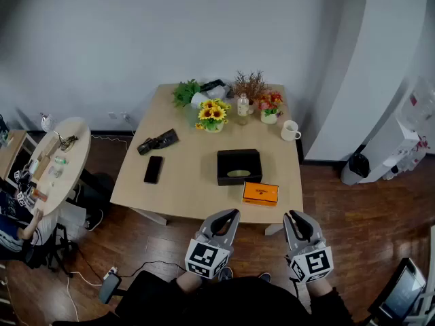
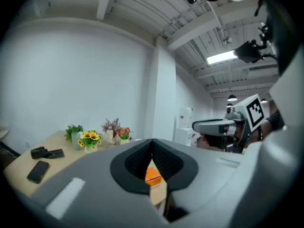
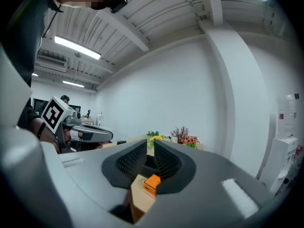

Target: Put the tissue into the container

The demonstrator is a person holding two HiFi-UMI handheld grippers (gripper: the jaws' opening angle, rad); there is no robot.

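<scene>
An orange tissue pack (image 1: 260, 193) lies near the front edge of the wooden table (image 1: 183, 189). Just behind it stands a black open-topped container (image 1: 239, 166). Both grippers hang in front of the table, short of its edge and apart from everything on it. My left gripper (image 1: 231, 214) is shut and holds nothing. To its right, my right gripper (image 1: 293, 216) is also shut and empty. In the left gripper view the orange pack (image 2: 153, 177) shows below the shut left gripper (image 2: 152, 144). The right gripper view has the pack (image 3: 152, 183) under the right gripper (image 3: 150, 146).
On the table lie a black phone (image 1: 153, 169) and a black gadget (image 1: 158, 142) at the left. Sunflowers (image 1: 213, 115), a small bottle (image 1: 242, 105), more flower pots and a white mug (image 1: 291, 130) stand at the back. A cluttered round side table (image 1: 58, 161) stands far left.
</scene>
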